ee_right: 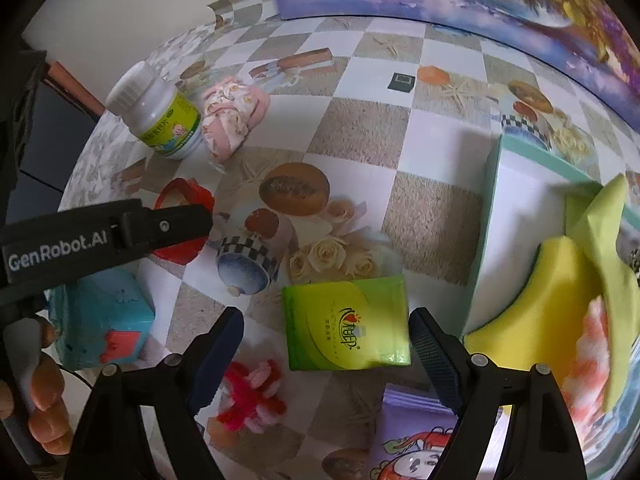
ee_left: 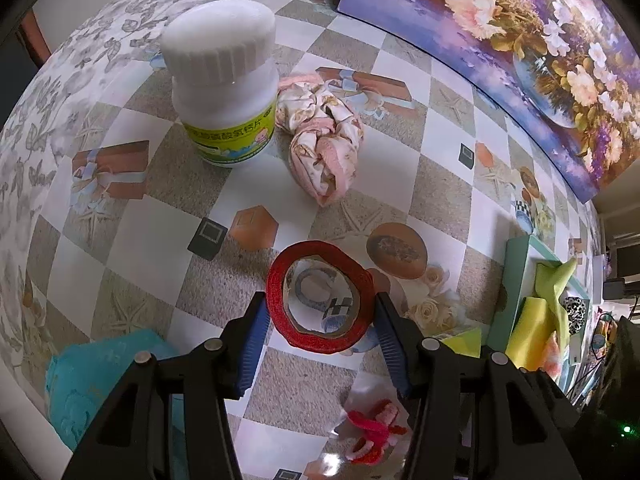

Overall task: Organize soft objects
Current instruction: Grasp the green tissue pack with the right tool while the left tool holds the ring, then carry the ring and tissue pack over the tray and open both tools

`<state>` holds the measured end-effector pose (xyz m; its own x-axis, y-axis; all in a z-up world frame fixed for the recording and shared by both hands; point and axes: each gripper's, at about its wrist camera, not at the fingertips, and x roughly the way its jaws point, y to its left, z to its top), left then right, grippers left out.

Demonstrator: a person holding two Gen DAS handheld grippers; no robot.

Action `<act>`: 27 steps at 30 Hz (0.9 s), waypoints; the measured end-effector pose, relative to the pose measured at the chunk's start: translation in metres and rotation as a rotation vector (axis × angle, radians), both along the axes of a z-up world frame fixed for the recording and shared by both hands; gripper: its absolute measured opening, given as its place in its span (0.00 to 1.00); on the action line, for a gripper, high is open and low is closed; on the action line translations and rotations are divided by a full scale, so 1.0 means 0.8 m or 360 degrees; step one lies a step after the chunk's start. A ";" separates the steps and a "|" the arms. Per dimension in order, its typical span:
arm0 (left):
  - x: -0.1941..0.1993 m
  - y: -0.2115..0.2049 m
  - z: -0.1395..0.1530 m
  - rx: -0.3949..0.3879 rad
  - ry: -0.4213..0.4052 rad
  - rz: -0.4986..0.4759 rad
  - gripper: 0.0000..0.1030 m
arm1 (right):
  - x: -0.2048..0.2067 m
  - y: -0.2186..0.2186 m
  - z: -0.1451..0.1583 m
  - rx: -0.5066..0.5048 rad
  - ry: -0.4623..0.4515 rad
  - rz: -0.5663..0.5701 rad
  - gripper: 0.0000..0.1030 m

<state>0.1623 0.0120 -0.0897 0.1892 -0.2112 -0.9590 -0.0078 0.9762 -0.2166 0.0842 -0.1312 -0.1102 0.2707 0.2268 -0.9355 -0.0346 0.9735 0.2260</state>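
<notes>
My left gripper (ee_left: 320, 304) is shut on a red tape roll (ee_left: 320, 294), its blue pads pressing both sides and holding it just above the tablecloth. The right wrist view shows that roll (ee_right: 180, 200) behind the left gripper's black finger. A crumpled pink floral cloth (ee_left: 324, 140) lies beside a white pill bottle (ee_left: 224, 88). My right gripper (ee_right: 326, 316) is open above a green tissue pack (ee_right: 348, 324), its pads apart from the pack. A teal-rimmed box (ee_right: 488, 220) on the right holds a yellow sponge (ee_right: 532, 312) and a green cloth (ee_right: 608, 240).
A red and pink fuzzy toy (ee_right: 252, 392) lies near the front edge. At the left stands a teal box (ee_right: 100, 316), with a person's fingers below it. A purple cartoon card (ee_right: 416, 440) lies at the front. A flower painting (ee_left: 520, 40) lines the back.
</notes>
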 end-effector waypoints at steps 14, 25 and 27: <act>0.000 0.003 0.000 -0.0016 0.0009 0.0001 0.53 | 0.002 0.027 -0.016 -0.0292 0.0031 0.0037 0.67; 0.001 0.005 0.009 -0.0028 -0.0022 0.0012 0.53 | 0.005 0.016 -0.001 -0.0263 -0.0023 -0.0018 0.64; 0.000 0.006 0.013 -0.0034 -0.0035 0.0016 0.53 | 0.001 0.014 0.007 -0.0253 -0.0045 -0.0031 0.64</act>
